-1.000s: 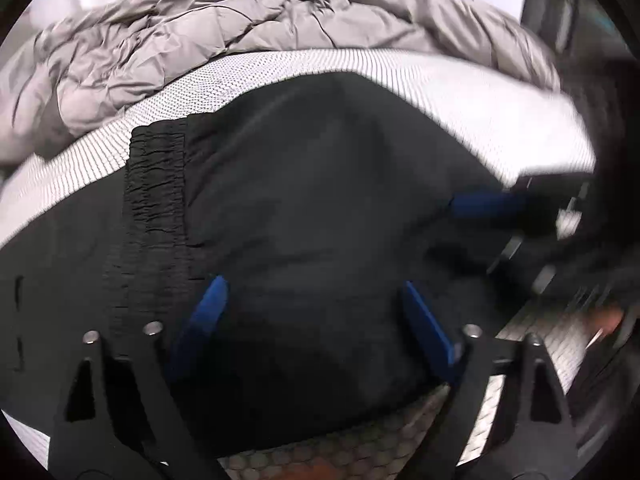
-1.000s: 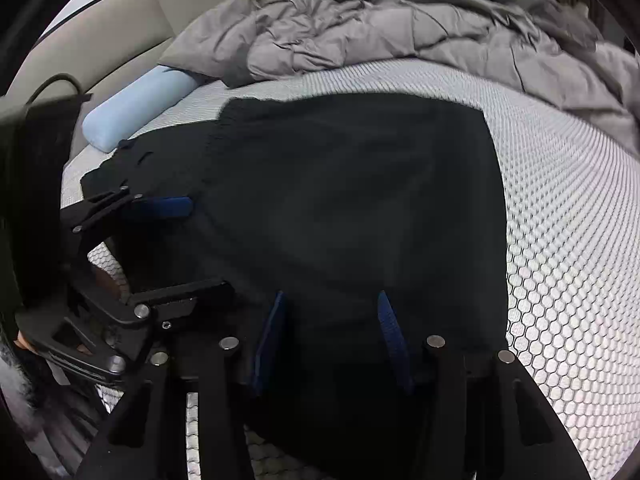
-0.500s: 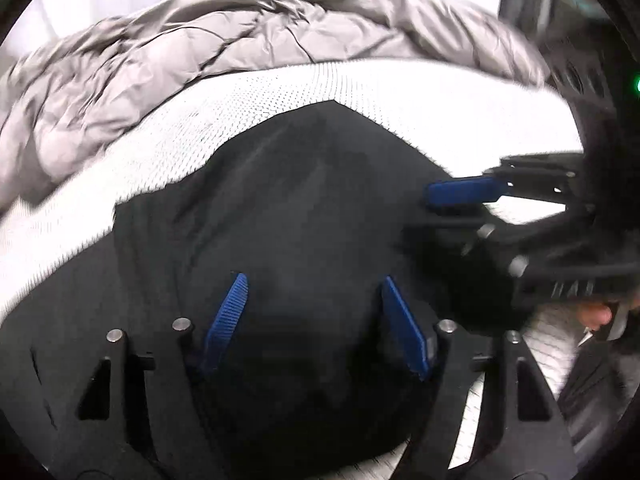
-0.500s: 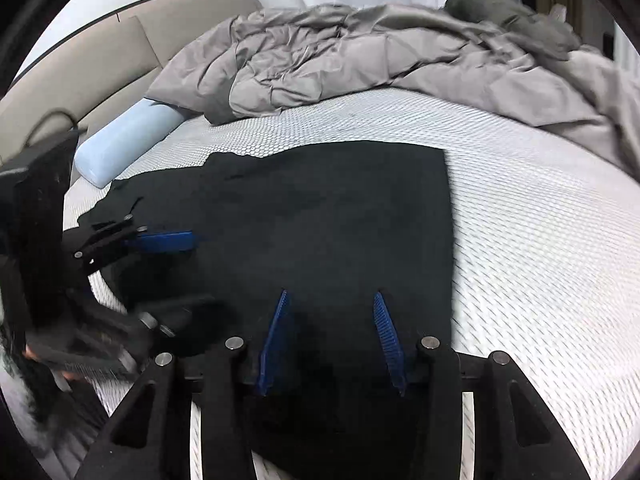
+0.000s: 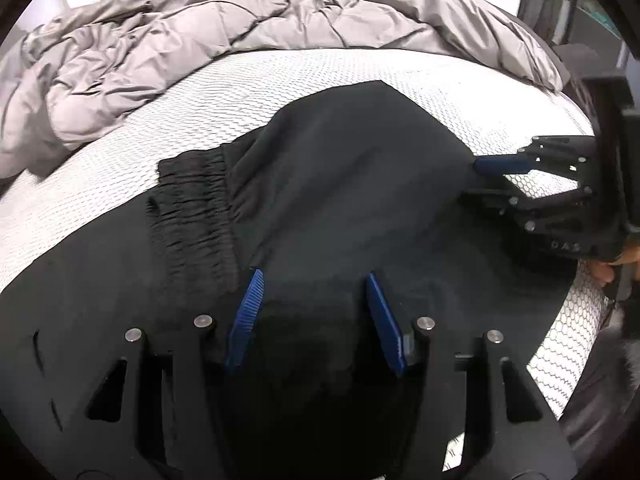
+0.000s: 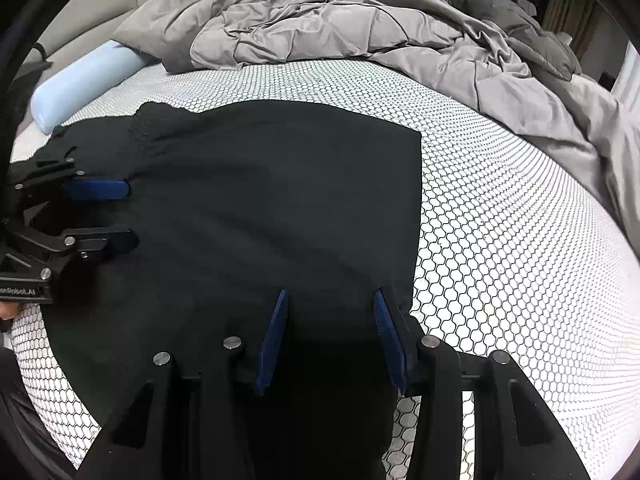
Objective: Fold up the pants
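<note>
Both tongs are gripping the black pants: my left tongs have just been closing, with a thick fold of cloth bunched between the blue pads, and my right tongs are pinching the near edge. The pants are lying spread on the white mattress, the grey duvet heaped behind.

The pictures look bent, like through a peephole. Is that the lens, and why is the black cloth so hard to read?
Yes: in both wrist views the fisheye lens bows the bed and blacks out the corners. In the left wrist view the pants show only waistband ridges; the rest is flat black. In the right wrist view the sheet's honeycomb print swells near the lens, and the duvet stays sharp, evenly lit, without glare.
</note>
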Motion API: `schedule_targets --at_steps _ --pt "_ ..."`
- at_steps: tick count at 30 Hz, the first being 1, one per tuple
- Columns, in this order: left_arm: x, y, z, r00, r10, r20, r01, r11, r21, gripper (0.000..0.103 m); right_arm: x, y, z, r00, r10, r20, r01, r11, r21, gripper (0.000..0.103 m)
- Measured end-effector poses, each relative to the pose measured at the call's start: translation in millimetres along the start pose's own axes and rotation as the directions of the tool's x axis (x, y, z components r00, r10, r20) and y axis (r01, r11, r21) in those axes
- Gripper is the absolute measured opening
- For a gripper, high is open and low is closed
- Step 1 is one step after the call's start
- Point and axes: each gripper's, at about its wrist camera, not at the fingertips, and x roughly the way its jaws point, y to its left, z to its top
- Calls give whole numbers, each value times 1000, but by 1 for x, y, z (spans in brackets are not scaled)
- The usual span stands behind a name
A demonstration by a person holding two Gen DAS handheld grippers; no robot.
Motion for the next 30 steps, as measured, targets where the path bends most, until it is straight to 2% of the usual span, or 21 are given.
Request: schedule_targets --at_steps 2,4,6,8,10,11,13,15,16,17,18,19,22,24,27,28,30 --pt "-12 0 3 999 -16 43 16 1000 5 52 -11 -2 2 999 40 26 -41 999 33 45" --pt "-18 4 17 992 -48 116 49 999 -4 52 -22 -4 9 989 125 82 -132 987 92 46" --pt "-4 14 31 995 -49 89 56 996 -68 52 -16 4 20 986 125 106 -137 985 106 49" --pt "22 26 39 998 -58 14 59 991 -119 50 0 13 31 987 133 84 -142 984 105 49" --pt "36 32 36 1000 -28 -15 26 993 -113 38 24 19 37 986 167 26 -169 981 92 49" --pt "37 36 35 1000 -25 -9 24 993 -119 33 30 21 38 990 144 3 -144 987 69 48" --pt "33 44 34 999 -53 10 53 985 -162 33 26 19 36 996 89 0 -88 995 50 48" --pt "33 43 32 999 -42 11 43 988 -151 33 21 7 33 998 -56 -16 57 996 65 48" --pt "32 40 30 1000 -25 12 27 992 -127 33 21 0 30 989 -148 -29 150 987 60 50" --pt "31 37 28 1000 -8 12 9 994 -111 33 23 -7 27 982 -184 -40 187 980 67 57" --pt "26 34 29 1000 6 14 -5 995 -103 33 21 -11 24 988 -153 -30 156 984 90 57" --pt "22 33 30 1000 12 15 -11 994 -105 34 19 -17 24 996 -89 -24 91 987 133 57" --pt "2 31 44 996 2 88 9 992 -128 34 5 -18 29 997 -76 30 70 983 167 57" --pt "4 34 54 995 1 104 14 989 -149 34 -4 -12 35 995 -61 81 47 986 161 57" --pt "31 45 59 998 -29 48 39 976 -212 34 -2 0 52 989 47 141 -70 984 161 57" --pt "44 50 58 999 -43 14 45 968 -245 34 9 9 57 985 106 139 -127 981 149 57" --pt "59 57 54 999 -48 -5 46 966 -254 30 37 17 67 988 131 85 -141 982 125 57"
